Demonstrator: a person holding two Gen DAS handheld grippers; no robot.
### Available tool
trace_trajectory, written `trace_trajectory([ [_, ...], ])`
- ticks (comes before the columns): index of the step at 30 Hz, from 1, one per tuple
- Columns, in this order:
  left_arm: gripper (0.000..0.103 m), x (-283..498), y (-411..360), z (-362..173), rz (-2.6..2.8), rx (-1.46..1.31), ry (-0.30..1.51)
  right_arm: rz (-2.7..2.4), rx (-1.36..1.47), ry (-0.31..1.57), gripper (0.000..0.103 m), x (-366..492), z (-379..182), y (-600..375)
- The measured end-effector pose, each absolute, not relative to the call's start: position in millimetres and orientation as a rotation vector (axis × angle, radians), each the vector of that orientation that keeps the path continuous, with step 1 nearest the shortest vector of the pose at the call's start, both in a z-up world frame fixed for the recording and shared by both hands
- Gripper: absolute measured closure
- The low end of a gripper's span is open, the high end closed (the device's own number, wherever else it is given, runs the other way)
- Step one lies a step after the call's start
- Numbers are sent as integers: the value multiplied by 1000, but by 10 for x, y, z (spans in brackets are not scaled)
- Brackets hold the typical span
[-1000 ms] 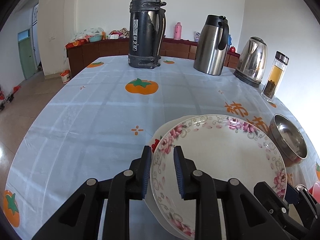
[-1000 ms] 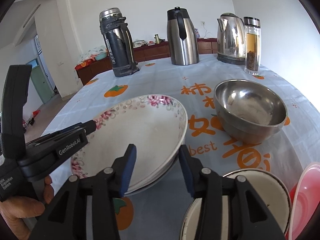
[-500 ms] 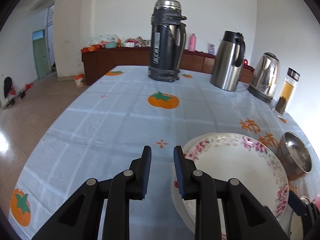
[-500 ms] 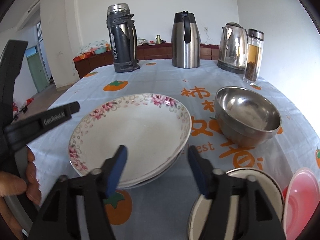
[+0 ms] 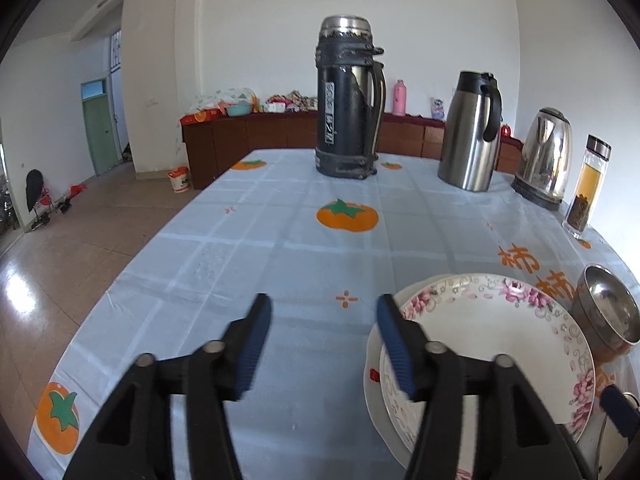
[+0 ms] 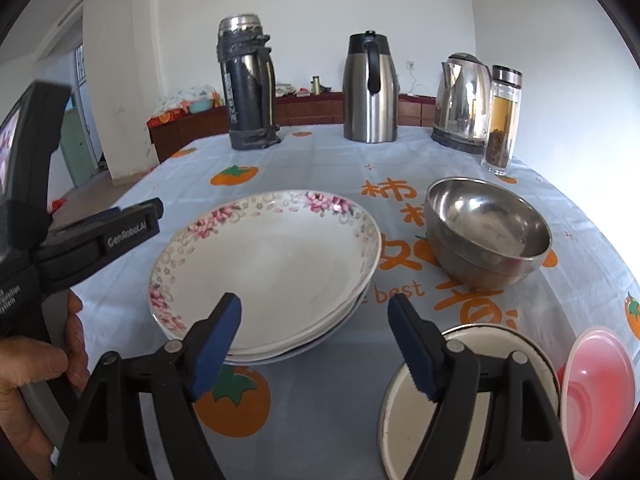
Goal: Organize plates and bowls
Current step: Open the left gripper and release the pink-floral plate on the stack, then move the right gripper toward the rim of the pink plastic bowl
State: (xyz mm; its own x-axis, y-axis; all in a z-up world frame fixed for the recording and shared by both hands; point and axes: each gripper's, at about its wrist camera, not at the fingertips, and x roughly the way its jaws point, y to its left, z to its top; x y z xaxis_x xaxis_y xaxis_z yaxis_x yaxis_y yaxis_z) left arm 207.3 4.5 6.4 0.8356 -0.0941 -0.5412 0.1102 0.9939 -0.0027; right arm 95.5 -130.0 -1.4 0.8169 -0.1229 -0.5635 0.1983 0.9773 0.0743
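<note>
A floral-rimmed white plate (image 6: 276, 268) lies on top of plainer plates in a stack on the table; it also shows at the right of the left wrist view (image 5: 492, 344). A steel bowl (image 6: 486, 232) sits right of the stack, nested in another; it shows in the left wrist view too (image 5: 608, 316). My left gripper (image 5: 322, 344) is open and empty, just left of the stack. My right gripper (image 6: 314, 344) is open and empty, above the stack's near edge. A white enamel dish (image 6: 504, 360) and a pink bowl (image 6: 600, 392) lie under the right gripper's right side.
A black thermos (image 5: 348, 100), a steel jug (image 5: 470, 132), a kettle (image 5: 546, 156) and a glass tea bottle (image 5: 586, 188) stand along the table's far side. The table (image 5: 280, 248) has a pale blue cloth with orange fruit prints. Its left edge drops to the floor.
My left gripper let go of the floral plate, drew back to the left and opened wide. The plate now rests on the stack. My right gripper opened wider and rose a little.
</note>
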Motion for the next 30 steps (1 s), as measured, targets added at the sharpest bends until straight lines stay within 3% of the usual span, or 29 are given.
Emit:
trace_trajectory([
  [4,27,2045,71,91,-87,19,538,-188,157,530,15,871,55,-1344],
  [30,26,1852,158,120,-89,-58,477,-195,69,299,13,640,227,-1163],
])
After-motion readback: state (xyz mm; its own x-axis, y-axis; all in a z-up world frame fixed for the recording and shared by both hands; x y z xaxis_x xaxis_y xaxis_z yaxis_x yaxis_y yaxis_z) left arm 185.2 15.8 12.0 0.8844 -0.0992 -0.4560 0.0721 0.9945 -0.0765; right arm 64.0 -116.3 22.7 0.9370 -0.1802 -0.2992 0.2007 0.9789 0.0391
